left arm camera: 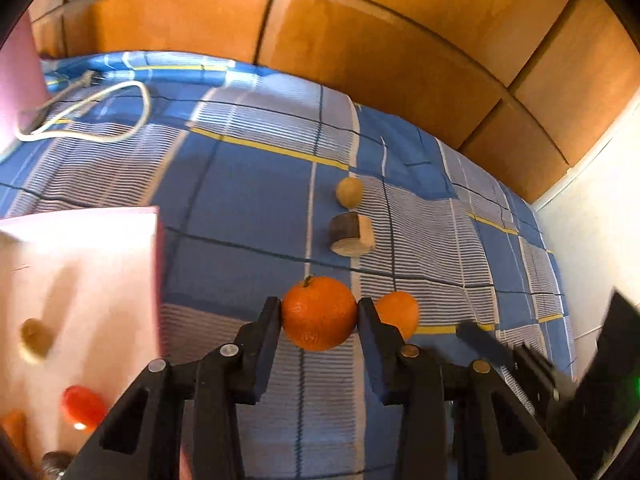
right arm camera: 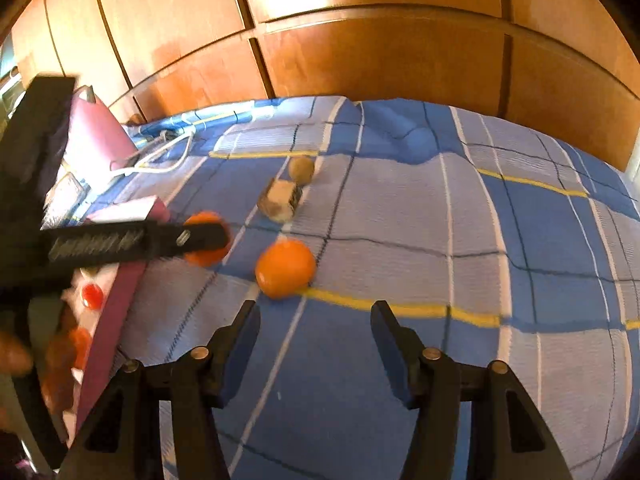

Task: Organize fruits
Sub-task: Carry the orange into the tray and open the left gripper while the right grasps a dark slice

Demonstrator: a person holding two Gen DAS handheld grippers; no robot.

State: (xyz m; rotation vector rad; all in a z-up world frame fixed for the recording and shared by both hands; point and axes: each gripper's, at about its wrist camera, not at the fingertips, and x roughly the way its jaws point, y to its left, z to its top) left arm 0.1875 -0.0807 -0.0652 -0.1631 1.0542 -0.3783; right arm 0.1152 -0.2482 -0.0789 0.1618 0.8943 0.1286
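So the left tool (left arm camera: 319,312) is pinching a tangerine (left arm camera: 319,313) right between its pads, one pad touching each side, and the fruit looks lifted off the bed (left arm camera: 248,184) rather than resting on it. The pink-rimmed white box (left arm camera: 80,264) sits to the left of that tool, close by, with a red fruit (left arm camera: 83,407) and a brownish one (left arm camera: 35,339) already inside. My guess is the next move is just a swing leftward over the box rim and let go.

The right tool (right arm camera: 315,326) is spread wide and holds nothing. A second tangerine (right arm camera: 285,268) lies on the bed just ahead of it and a bit left of its centre line, not touching either pad. The right tool is clearly the nearer one for that fruit.

Further toward the headboard side there's a cut brown piece (left arm camera: 352,234) and a small tan round fruit (left arm camera: 349,192) beside it, both well away from either tool.
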